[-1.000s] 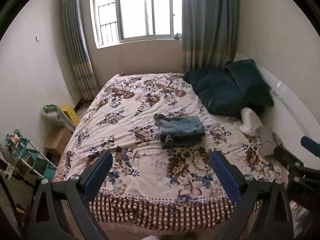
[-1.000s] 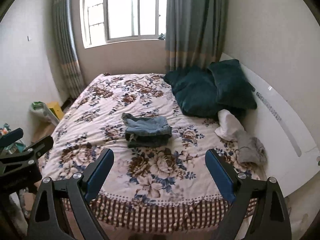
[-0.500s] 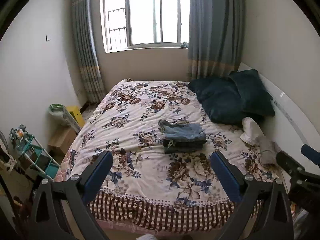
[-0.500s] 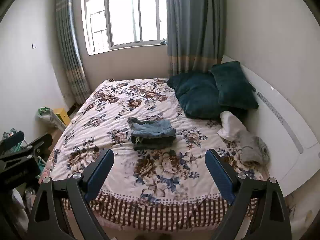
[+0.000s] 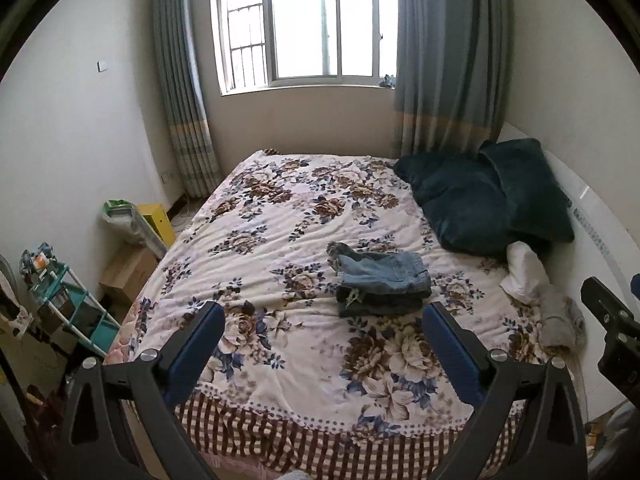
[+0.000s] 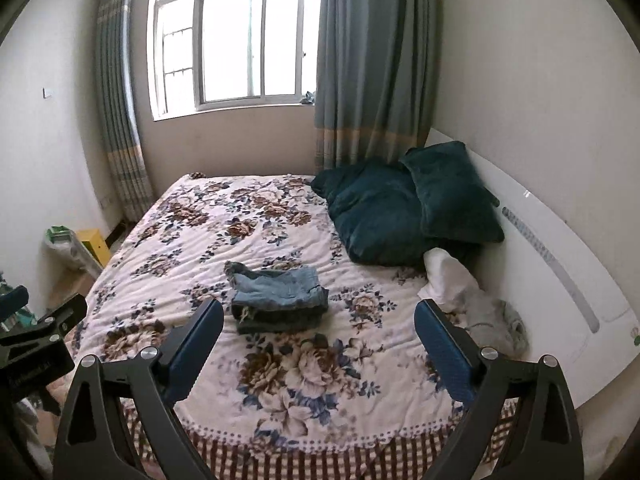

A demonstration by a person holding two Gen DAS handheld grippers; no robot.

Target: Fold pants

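A pair of blue jeans [image 5: 382,284] lies folded into a small stack in the middle of the floral bedspread [image 5: 280,240]; it also shows in the right wrist view [image 6: 278,300]. My left gripper [image 5: 320,332] is open and empty, held back above the foot of the bed, well short of the jeans. My right gripper [image 6: 318,330] is open and empty too, at about the same distance. Each gripper's black body shows at the edge of the other's view.
Two dark teal pillows [image 5: 488,200] lean on the white headboard [image 6: 560,272] at the right. A white and grey bundle of clothes [image 6: 472,300] lies beside them. A teal rack [image 5: 64,300], a cardboard box [image 5: 128,272] and a yellow box [image 5: 156,220] stand on the floor left of the bed.
Both grippers have drawn back and tilted up from the bed; more of the window and walls shows now. The folded jeans have not moved.
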